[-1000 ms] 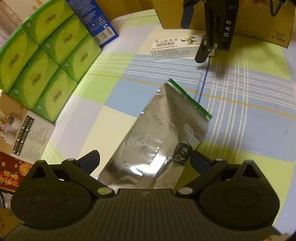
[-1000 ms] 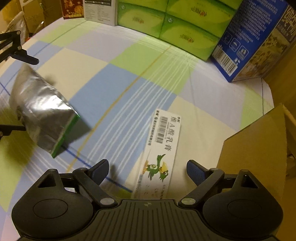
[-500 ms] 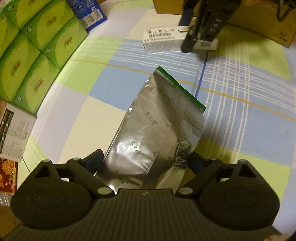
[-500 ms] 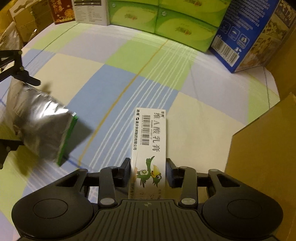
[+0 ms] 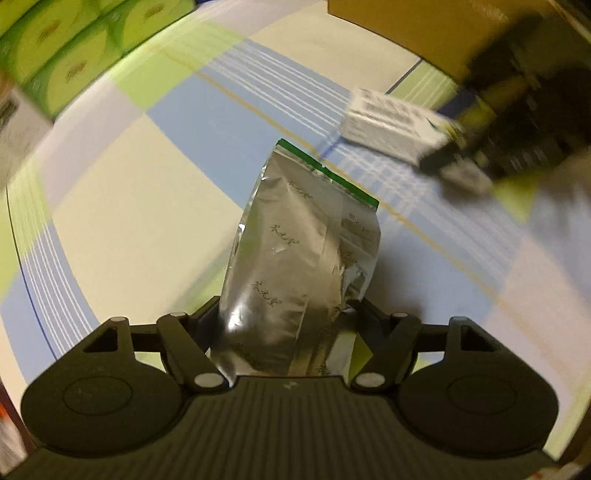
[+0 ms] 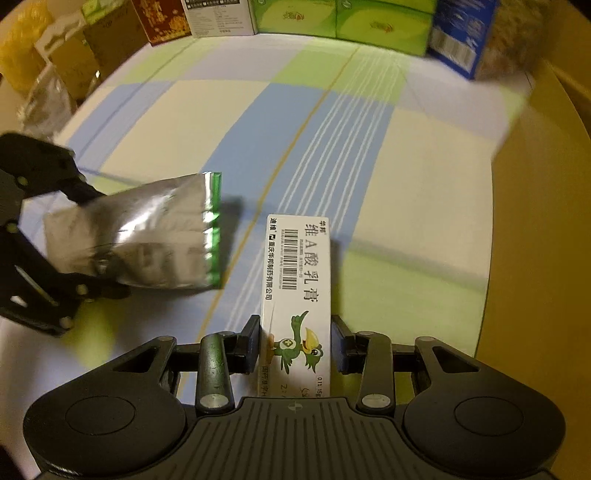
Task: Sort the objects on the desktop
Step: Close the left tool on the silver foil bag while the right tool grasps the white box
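While both tools carry a load clear of the checked cloth (image 6: 424, 177), each needs its own kind of care. Nearest the right camera, the right gripper (image 6: 295, 345) has its jaws closed on the lower end of the white ointment carton (image 6: 298, 280); thin card looks light and stiff but would likely dent under a hard squeeze, so holding across the narrow sides suits it. Beside it, the left gripper (image 5: 284, 325) clamps the bottom of the silver foil pouch (image 5: 303, 236), whose green-edged top points away. Foil looks slick and crumples, and the soft fill may sag, so a hold low on the body seems safest. Farther off, a brown cardboard box (image 6: 535, 221) rises at the right, close to the carton's path. Green boxes (image 6: 343, 18) and a blue box (image 6: 458, 33) line the far edge.
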Available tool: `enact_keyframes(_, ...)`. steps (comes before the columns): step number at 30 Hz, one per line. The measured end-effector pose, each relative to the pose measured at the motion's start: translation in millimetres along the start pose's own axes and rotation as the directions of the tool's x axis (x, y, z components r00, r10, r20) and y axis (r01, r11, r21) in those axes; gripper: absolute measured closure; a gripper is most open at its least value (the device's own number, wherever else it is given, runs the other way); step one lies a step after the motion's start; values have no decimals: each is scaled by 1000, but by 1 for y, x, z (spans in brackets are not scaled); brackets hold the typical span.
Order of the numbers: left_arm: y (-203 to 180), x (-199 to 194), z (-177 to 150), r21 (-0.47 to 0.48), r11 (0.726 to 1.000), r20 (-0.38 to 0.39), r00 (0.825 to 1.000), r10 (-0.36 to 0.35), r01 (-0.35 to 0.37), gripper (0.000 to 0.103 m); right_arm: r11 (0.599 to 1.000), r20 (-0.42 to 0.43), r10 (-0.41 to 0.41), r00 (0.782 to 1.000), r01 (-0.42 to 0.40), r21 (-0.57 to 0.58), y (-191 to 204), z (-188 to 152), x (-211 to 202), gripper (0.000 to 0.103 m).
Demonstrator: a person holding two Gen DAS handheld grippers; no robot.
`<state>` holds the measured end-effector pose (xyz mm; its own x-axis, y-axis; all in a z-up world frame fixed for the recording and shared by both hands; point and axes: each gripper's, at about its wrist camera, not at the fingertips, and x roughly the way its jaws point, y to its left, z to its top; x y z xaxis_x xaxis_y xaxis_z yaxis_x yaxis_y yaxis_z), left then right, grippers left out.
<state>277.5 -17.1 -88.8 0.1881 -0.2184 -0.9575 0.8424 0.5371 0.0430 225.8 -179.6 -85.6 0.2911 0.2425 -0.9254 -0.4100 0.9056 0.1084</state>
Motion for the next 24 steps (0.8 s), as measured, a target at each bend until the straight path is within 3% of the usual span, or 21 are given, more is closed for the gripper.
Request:
enact_keyframes(5, -34, -14, -22, -186, 981, 3, 998, -61, 60, 35, 994, 26, 38, 999, -40, 105, 6, -64, -24, 67)
enact_keyframes(11, -89, -26, -48, -316, 942, 16, 994, -112, 112, 33, 984, 62, 14, 998, -25, 176, 11, -126, -52, 67)
enact_keyframes(16, -121, -34, -68, -373, 917, 45, 990, -134, 141, 28, 974, 105, 16, 994, -39, 223, 10, -161, -70, 67)
enact_keyframes(21, -147, -44, -84, -360, 926, 72, 993, -94, 114, 26, 980, 162, -6, 987, -26, 195, 9, -173, -76, 66)
enact_keyframes(24, -153, -48, -84, -365, 925, 91, 993, -73, 101, 26, 986, 192, -27, 981, -5, 167, 12, -179, -76, 56)
